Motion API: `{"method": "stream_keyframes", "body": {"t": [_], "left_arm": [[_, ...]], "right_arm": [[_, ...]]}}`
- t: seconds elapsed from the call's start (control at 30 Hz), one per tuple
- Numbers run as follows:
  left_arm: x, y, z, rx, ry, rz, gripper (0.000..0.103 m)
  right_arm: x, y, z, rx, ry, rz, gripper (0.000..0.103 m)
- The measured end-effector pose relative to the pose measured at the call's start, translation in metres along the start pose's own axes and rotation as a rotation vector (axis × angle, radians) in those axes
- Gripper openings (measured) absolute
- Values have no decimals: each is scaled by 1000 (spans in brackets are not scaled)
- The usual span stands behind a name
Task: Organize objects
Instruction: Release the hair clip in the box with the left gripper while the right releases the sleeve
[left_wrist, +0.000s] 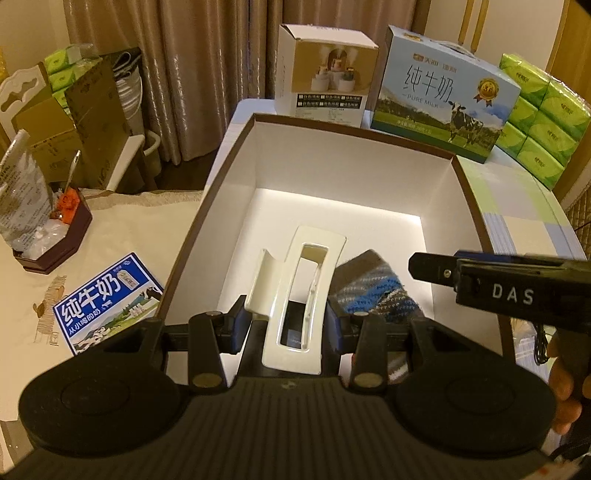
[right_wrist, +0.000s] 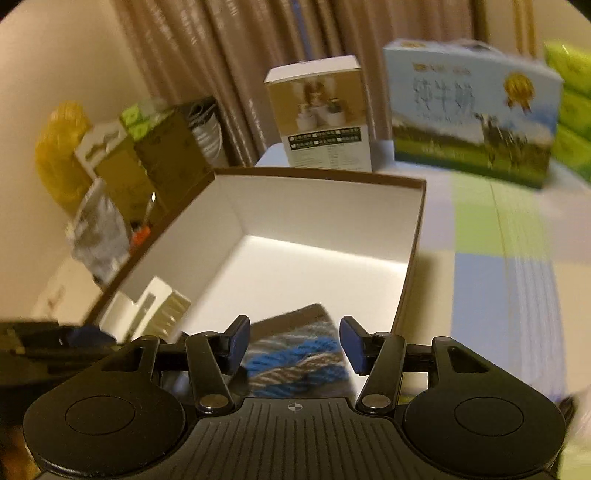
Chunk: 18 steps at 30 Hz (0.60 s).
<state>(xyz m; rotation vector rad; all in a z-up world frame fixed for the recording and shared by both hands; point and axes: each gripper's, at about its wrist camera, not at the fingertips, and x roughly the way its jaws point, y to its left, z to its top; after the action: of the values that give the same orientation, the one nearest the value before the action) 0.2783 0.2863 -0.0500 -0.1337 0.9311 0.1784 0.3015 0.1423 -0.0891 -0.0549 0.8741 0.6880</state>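
Note:
A large box (left_wrist: 236, 147) with brown rim and white inside stands open on the table. My left gripper (left_wrist: 286, 326) is shut on a white plastic clip-like holder (left_wrist: 295, 295) and holds it over the box's near part. A grey and blue knitted cloth (left_wrist: 373, 291) lies in the box beside it. My right gripper (right_wrist: 294, 347) is open and empty above the knitted cloth (right_wrist: 295, 354); the white holder (right_wrist: 155, 310) shows at its left, inside the box (right_wrist: 413, 236). The right gripper's body (left_wrist: 517, 284) shows in the left wrist view at the right.
Behind the box stand a white product carton (left_wrist: 325, 70), a blue milk carton case (left_wrist: 443, 96) and green tissue packs (left_wrist: 543, 114). On the left lie a blue milk leaflet (left_wrist: 107, 299), a dark tray of oddments (left_wrist: 55, 236) and cardboard boxes (left_wrist: 85, 118).

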Motion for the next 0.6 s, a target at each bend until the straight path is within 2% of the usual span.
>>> {"method": "stream_keyframes", "body": {"t": [0.1,0.33,0.53,0.6], "left_arm": [[7,1,2,0,12,-5,37],[22,6,-1,-9,52,-3,37],[29,8,-4,-3,64,6,38],[28,8,-4,3,60,14,54]], "right_arm": [[5,4,-1,-67,26,-7,51],[11,9,-6,-123,60,10,52],[12,15,-8,-187,70,15,62],[10,17,-10,-202,69,20,66]]}}
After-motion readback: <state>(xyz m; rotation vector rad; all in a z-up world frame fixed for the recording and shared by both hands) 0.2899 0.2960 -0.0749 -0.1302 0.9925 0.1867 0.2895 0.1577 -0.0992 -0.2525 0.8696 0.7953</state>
